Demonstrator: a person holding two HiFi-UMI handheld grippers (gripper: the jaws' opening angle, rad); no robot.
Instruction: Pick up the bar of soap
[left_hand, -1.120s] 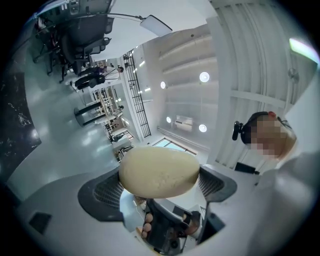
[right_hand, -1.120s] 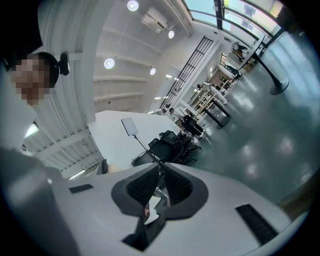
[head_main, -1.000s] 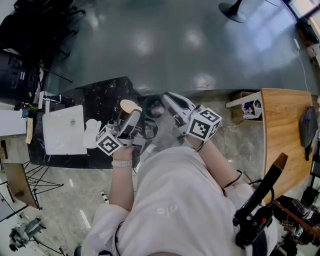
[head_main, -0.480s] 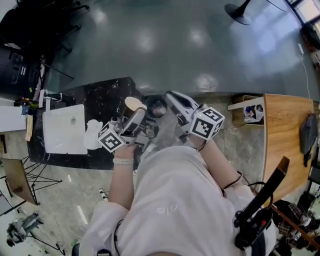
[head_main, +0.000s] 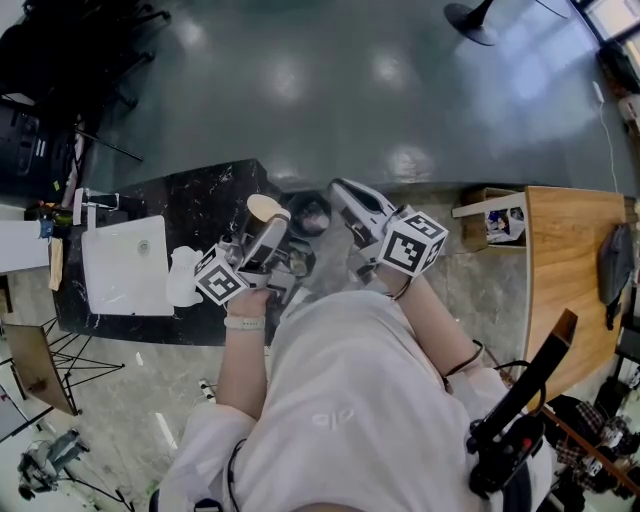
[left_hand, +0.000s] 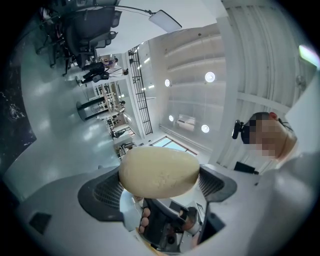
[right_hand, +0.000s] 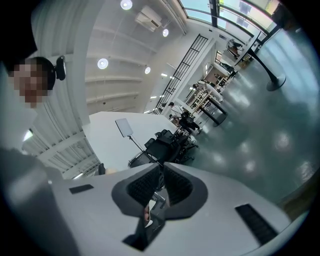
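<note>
A cream oval bar of soap (left_hand: 159, 171) is clamped between the two pads of my left gripper (left_hand: 160, 176), which is shut on it and lifted off the counter. In the head view the soap (head_main: 266, 209) shows at the tip of the left gripper (head_main: 264, 222), held up in front of the person's chest above the counter's right end. The right gripper (head_main: 347, 198) is raised beside it, a little to the right. In its own view the right gripper (right_hand: 162, 183) has its pads pressed together with nothing between them. Both grippers tilt upward toward the ceiling.
A black marble counter (head_main: 205, 200) lies at the left with a white basin (head_main: 125, 265) and a white cloth-like thing (head_main: 183, 272). A wooden table (head_main: 570, 270) and an open box (head_main: 490, 215) stand at the right. A dark camera rig (head_main: 515, 410) sits at lower right.
The left gripper with the soap has shifted slightly to the right. The right gripper has hardly moved. Both grips are unchanged.
</note>
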